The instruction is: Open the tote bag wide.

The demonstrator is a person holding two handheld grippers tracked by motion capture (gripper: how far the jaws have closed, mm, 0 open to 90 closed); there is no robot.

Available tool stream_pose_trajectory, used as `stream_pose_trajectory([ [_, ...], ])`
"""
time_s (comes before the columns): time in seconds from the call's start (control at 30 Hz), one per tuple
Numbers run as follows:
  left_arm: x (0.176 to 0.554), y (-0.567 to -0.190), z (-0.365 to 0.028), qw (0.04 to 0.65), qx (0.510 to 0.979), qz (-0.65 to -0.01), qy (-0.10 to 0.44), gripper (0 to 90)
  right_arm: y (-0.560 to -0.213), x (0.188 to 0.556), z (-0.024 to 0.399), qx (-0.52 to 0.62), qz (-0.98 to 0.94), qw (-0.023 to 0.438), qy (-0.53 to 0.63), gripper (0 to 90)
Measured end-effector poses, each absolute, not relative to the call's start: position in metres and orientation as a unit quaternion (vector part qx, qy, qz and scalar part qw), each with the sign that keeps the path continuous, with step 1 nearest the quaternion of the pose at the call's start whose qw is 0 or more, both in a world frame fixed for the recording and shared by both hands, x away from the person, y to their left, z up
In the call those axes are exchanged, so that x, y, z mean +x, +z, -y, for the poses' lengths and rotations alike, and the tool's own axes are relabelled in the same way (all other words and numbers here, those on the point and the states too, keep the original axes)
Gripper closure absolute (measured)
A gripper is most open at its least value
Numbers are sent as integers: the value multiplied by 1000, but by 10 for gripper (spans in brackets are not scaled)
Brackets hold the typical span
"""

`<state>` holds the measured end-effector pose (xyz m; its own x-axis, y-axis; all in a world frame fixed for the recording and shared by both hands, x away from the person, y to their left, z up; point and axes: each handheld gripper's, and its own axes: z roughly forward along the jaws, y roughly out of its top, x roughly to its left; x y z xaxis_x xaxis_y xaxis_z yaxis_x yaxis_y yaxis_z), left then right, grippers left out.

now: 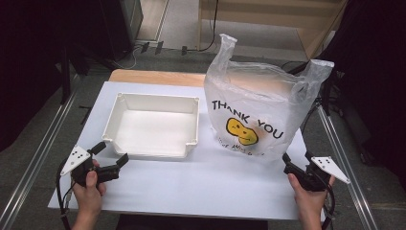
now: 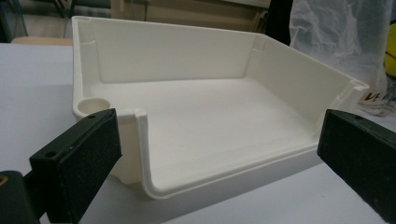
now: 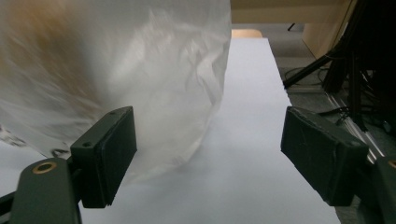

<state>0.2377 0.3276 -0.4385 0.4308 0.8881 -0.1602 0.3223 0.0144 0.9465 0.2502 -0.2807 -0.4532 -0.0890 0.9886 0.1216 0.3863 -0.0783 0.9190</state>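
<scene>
An empty white plastic tray (image 1: 125,101) stands on the left half of the table, its low cut-out front facing me. In the left gripper view the tray's back wall (image 2: 163,46) rises just ahead of the jaws. My left gripper (image 1: 112,153) (image 2: 219,154) hovers by the tray's near left corner, open with nothing between its pads. A clear plastic bag (image 1: 258,105) printed "THANK YOU" with a yellow smiley stands upright to the right of the tray. My right gripper (image 1: 298,160) (image 3: 210,149) sits at the bag's (image 3: 140,70) near right corner, open and holding nothing.
A white sheet (image 1: 191,182) covers the table; a strip of bare wood (image 1: 153,76) shows at the back. Metal rails (image 1: 38,153) (image 1: 340,148) run along both sides. Dark stands and cables (image 3: 355,70) crowd the floor at the right.
</scene>
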Motion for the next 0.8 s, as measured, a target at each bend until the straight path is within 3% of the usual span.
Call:
stream_pose_trajectory([
  [0.27, 232, -424, -325, 554, 644, -461, 257, 0, -423, 241, 272, 565, -585, 332, 478, 206],
  [0.47, 232, -412, -315, 559, 643, -458, 252, 0, -382, 232, 250, 519, -602, 334, 507, 200],
  [0.73, 248, -403, -289, 568, 654, -440, 239, 0, -344, 247, 223, 481, -611, 331, 535, 180],
  [0.77, 250, -402, -285, 568, 656, -437, 237, 0, -341, 252, 221, 481, -612, 334, 531, 191],
  [0.8, 253, -400, -281, 568, 658, -434, 237, 0, -338, 260, 219, 492, -607, 343, 522, 318],
])
